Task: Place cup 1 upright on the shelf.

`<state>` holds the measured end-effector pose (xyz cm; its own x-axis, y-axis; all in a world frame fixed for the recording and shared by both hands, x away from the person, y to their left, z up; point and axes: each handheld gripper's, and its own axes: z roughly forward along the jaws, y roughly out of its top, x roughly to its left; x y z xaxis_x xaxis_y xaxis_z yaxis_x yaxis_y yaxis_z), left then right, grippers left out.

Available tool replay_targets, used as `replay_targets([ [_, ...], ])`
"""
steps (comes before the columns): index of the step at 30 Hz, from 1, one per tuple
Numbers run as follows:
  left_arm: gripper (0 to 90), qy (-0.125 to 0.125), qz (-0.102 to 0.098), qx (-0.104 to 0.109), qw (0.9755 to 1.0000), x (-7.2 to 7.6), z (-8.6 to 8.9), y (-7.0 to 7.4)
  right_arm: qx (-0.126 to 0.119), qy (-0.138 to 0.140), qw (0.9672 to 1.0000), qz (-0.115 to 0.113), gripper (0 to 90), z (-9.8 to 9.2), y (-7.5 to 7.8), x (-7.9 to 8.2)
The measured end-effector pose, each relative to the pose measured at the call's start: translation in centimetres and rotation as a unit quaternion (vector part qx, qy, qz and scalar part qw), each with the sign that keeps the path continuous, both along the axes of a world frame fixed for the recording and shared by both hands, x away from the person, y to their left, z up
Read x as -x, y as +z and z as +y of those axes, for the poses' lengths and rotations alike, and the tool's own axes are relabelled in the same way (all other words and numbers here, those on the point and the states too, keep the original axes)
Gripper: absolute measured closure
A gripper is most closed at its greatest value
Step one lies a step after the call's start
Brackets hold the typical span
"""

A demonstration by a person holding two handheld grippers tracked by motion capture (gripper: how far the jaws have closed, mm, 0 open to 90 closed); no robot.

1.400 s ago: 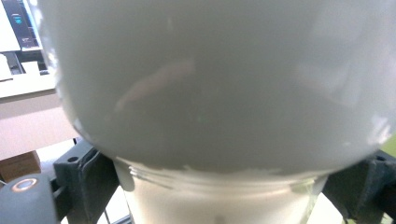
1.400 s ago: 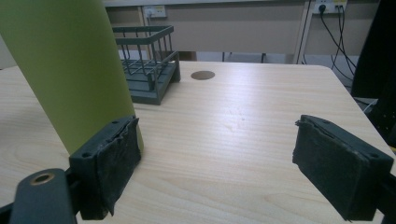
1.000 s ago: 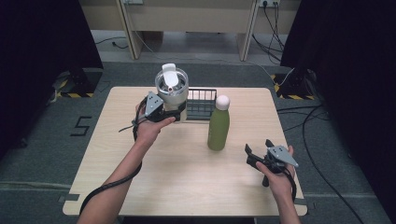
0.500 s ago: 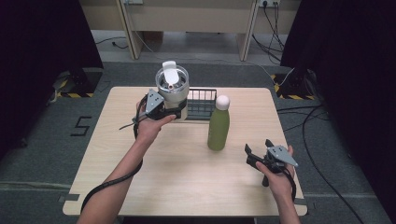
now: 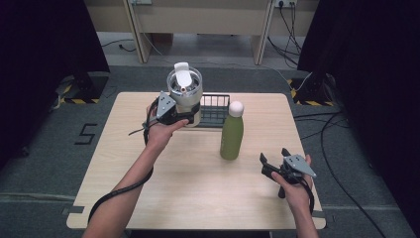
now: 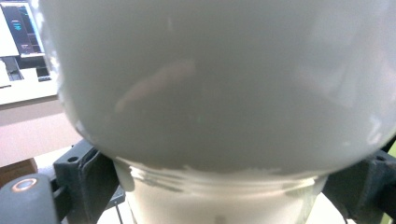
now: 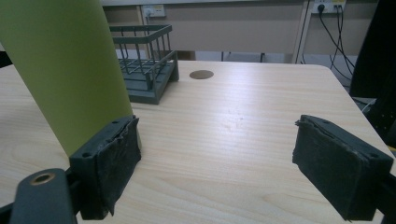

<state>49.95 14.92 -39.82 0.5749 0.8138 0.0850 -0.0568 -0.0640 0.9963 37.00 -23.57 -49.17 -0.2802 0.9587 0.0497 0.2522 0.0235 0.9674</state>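
A silver tumbler [image 5: 184, 94] with a white lid is upright at the back of the table, just left of a black wire basket [image 5: 215, 110]. My left gripper [image 5: 187, 118] is shut on its lower body. In the left gripper view the tumbler [image 6: 210, 93] looms close, with a jaw pressed on each side low down. Whether its base touches the table I cannot tell. A green bottle [image 5: 232, 134] with a white cap stands mid-table. My right gripper [image 5: 274, 155] rests open at the front right, with the bottle [image 7: 70, 70] just beyond its left pad [image 7: 109, 163].
The wire basket [image 7: 149, 65] sits at the table's back edge and looks empty. The light wooden table [image 5: 198, 188] has bare room in front and at the left. Cables trail over the floor at the right, and desk legs stand behind the table.
My left gripper and the tumbler have shifted very slightly right, toward the basket. The right gripper and the green bottle have stayed where they were.
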Motion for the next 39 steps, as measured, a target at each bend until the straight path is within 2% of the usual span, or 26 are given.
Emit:
replay_targets([
  [4,9.5,0.004,0.0,0.0,1.0,-0.3,-0.1,0.1,0.001,0.0,1.0,0.001,14.6,0.0,0.0,0.0],
  [6,9.5,0.005,-0.006,-0.004,1.0,-0.4,-0.1,0.2,0.0,-0.001,1.0,0.001,14.6,0.0,0.0,0.0],
  [7,9.5,0.004,-0.001,-0.001,1.0,-0.4,-0.1,0.2,-0.001,-0.001,1.0,0.001,14.6,0.0,0.0,0.0],
  [12,9.5,0.004,-0.003,0.002,1.0,-0.5,-0.3,0.5,-0.001,-0.002,1.0,0.0,14.6,0.0,0.0,0.0],
  [14,9.5,0.004,-0.009,-0.001,1.0,-0.7,-0.3,0.6,-0.001,-0.002,1.0,0.0,14.6,0.0,0.0,0.0],
  [20,9.5,0.003,-0.005,0.002,1.0,-0.9,-0.5,0.9,-0.001,-0.002,1.0,0.0,14.7,-0.1,0.0,0.0],
  [21,9.5,0.005,-0.01,0.0,0.9999,-1.0,-0.5,0.9,-0.001,-0.002,1.0,0.0,14.6,-0.1,0.0,0.0],
  [25,9.6,0.003,-0.005,0.007,1.0,-1.1,-0.6,1.0,-0.001,-0.002,1.0,0.0,14.7,-0.1,0.0,0.0],
  [30,9.5,0.009,-0.009,0.002,0.9999,-1.4,-0.4,1.0,0.0,-0.002,1.0,0.0,14.7,-0.1,0.0,0.0],
  [34,9.5,0.008,-0.003,0.003,1.0,-1.4,-0.4,1.1,0.0,-0.002,1.0,0.0,14.7,-0.1,0.0,0.0],
  [36,9.5,0.009,-0.01,0.003,0.9999,-1.5,-0.4,1.2,-0.001,-0.003,1.0,0.0,14.7,-0.1,0.0,0.0],
  [39,9.5,0.008,-0.007,0.006,0.9999,-1.5,-0.5,1.4,-0.001,-0.003,1.0,0.0,14.7,0.0,0.0,0.0],
])
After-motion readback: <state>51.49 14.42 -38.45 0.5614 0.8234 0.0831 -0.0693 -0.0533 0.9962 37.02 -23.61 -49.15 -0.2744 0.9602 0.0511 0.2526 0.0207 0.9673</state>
